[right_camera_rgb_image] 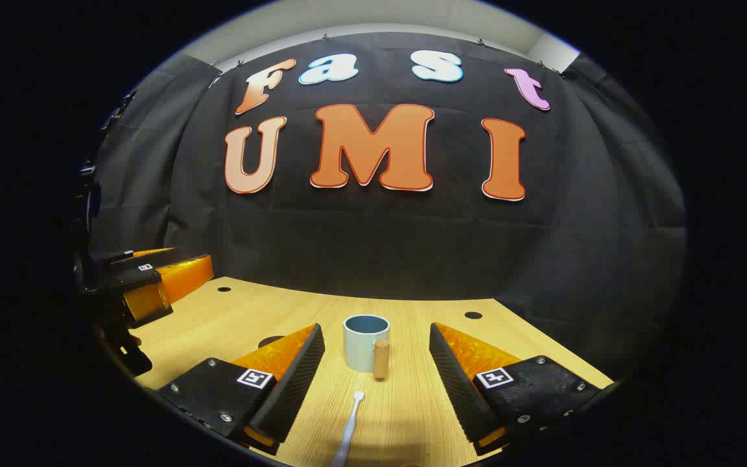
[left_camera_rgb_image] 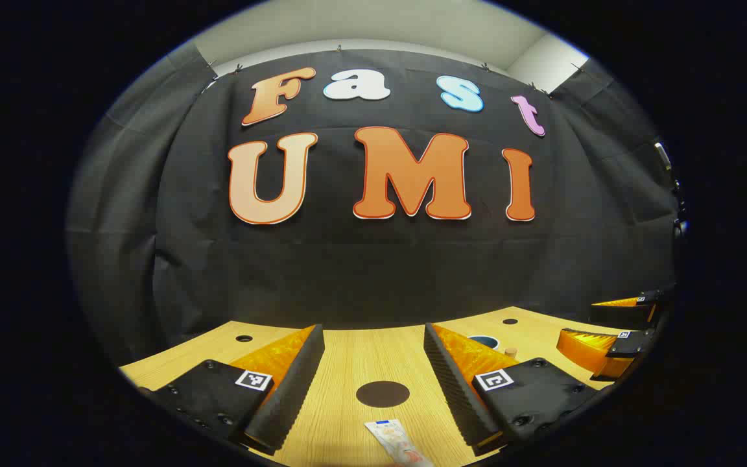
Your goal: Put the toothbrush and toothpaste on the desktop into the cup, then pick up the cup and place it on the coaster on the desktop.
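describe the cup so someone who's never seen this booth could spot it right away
In the right gripper view, look at the wooden desktop below the black cloth wall. Midway across it stands the cup, upright, beyond the white toothbrush. It is the pale cylinder with a blue inside and a cork-like handle.

toothpaste [left_camera_rgb_image: 396, 442] cut off below | toothbrush [right_camera_rgb_image: 349, 425] handle cut off | cup [left_camera_rgb_image: 485, 341] perhaps half hidden

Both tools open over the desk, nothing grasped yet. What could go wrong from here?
1. The toothbrush lies flat on the desktop; the right tool, open, may slip off its thin handle.
2. The cup stands just beyond the toothbrush head; overshooting could knock it or its handle.
3. The toothpaste lies flat near the coaster; the left tool may shove it instead of gripping it.
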`<state>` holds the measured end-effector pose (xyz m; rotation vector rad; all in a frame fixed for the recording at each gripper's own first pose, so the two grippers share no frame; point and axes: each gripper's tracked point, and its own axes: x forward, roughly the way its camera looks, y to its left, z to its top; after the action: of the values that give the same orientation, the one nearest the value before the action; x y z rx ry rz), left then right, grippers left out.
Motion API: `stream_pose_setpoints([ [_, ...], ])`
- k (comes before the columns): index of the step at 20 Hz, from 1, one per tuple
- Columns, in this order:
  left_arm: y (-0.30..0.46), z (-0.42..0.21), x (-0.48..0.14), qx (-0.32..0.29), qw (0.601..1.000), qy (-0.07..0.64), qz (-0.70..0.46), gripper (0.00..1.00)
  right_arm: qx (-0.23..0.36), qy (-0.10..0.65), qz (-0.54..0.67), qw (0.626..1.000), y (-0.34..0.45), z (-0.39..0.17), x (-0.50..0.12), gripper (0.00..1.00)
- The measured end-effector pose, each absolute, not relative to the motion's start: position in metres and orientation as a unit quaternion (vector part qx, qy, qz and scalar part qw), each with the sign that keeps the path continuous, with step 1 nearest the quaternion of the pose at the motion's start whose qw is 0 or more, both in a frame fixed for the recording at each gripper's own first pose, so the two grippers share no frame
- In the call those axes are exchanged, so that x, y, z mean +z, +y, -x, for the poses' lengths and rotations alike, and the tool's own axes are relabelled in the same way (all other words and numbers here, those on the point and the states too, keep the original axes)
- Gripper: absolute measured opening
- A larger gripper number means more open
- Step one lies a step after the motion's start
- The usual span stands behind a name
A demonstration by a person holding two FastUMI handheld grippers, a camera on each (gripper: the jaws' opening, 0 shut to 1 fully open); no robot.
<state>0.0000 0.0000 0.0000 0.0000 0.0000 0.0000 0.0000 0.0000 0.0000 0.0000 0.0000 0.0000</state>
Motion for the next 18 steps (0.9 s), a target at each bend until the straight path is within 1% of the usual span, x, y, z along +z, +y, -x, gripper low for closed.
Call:
stream_pose_setpoints([
  [13,0.0049,0.0011,-0.0044,0.007,1.0,0.008,0.006,0.98,0.002,0.001,0.001,1.0,0.0027,0.0003,-0.0016,0.98],
  [14,0.005,0.0011,-0.0045,0.006,1.0,0.008,0.006,0.98,0.002,0.001,0.002,1.0,0.0028,0.0001,-0.0008,0.99],
  [18,0.0025,0.0009,-0.0053,0.001,1.0,0.011,0.008,0.98,0.006,0.004,0.004,1.0,0.0042,-0.0002,-0.0024,0.98],
])
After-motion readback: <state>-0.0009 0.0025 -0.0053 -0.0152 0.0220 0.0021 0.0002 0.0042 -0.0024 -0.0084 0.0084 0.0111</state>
